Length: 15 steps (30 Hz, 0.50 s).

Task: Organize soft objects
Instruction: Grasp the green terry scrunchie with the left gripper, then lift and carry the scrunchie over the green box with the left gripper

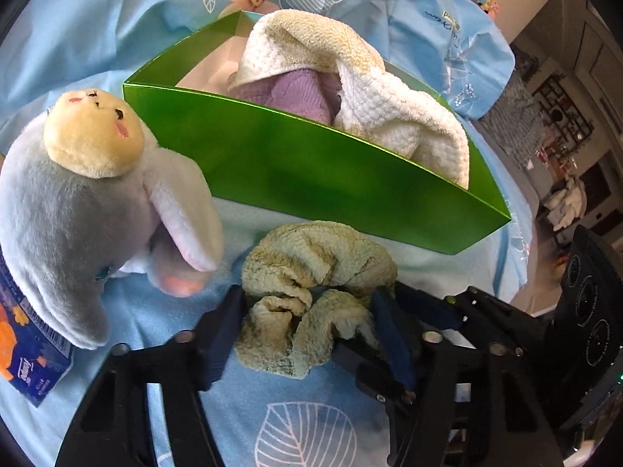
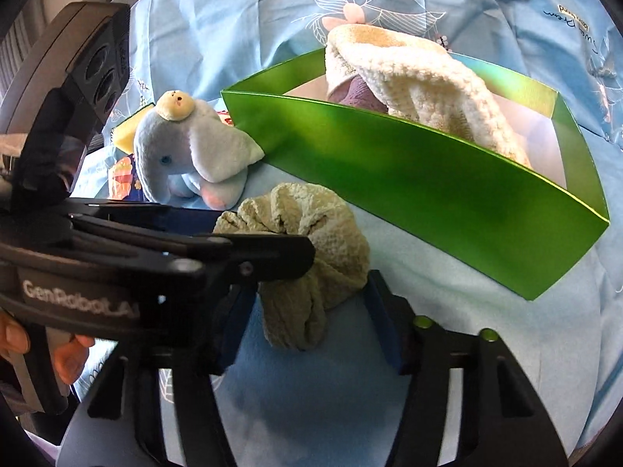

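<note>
Towel [image 2: 307,257], crumpled, sits between both grippers' spread fingers; left gripper [image 2: 268,257] reads "GenRobot.AI", right gripper [image 2: 311,311].

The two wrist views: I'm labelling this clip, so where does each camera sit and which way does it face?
Left wrist: on the left tongs, facing the crumpled beige terry cloth and shiny green cardboard box; the right tongs show at right.
Right wrist: on the right tongs, facing the same cloth; left tongs and the person's fingers show at left.
Shared: cloth, box, grey plush elephant.
</note>
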### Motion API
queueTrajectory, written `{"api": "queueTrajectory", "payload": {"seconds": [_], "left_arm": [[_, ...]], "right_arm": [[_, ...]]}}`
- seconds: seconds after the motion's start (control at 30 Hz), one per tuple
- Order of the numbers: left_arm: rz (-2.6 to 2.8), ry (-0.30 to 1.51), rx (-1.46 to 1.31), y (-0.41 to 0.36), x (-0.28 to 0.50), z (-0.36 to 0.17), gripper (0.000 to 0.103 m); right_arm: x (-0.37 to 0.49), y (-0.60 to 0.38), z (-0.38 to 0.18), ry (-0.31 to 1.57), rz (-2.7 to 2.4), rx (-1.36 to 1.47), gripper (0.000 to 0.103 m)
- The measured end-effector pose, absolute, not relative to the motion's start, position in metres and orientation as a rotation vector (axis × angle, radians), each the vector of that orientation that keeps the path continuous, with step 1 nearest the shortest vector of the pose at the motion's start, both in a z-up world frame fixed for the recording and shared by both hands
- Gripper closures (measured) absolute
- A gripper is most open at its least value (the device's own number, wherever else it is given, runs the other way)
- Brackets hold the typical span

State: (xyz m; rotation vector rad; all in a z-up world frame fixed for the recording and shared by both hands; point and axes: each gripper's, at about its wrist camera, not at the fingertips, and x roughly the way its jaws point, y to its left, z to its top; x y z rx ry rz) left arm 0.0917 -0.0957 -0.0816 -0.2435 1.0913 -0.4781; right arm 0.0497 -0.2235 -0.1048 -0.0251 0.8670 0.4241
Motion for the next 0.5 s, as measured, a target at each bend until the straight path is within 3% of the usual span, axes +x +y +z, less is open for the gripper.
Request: {"api": "queueTrajectory", "payload": {"seconds": [0.03,0.13,0.3,0.5], "left_arm": [[-0.491,1.097,-0.253,-0.096,0.092,-0.083,0.058],[-0.529,1.106,-0.285,-0.095,0.090,-0.085,0.070],[-0.546,1.097,-0.307,-0.094,0.083,-0.079,0.075],[-0.550,1.039,-0.273,-0.090,0.061,-0.054,0.075]], "right_arm": [[0.051,-0.223,-0.105,0.865,0.424,-0.025,0.059],[0.051,-0.224,-0.105,0.864,0.427,-0.011,0.068],[0.044,-0.216,-0.105,0.858,0.444,-0.023,0.086],[0.027,-0.211,-0.090,0.819,0.459,-0.025,0.087]]}}
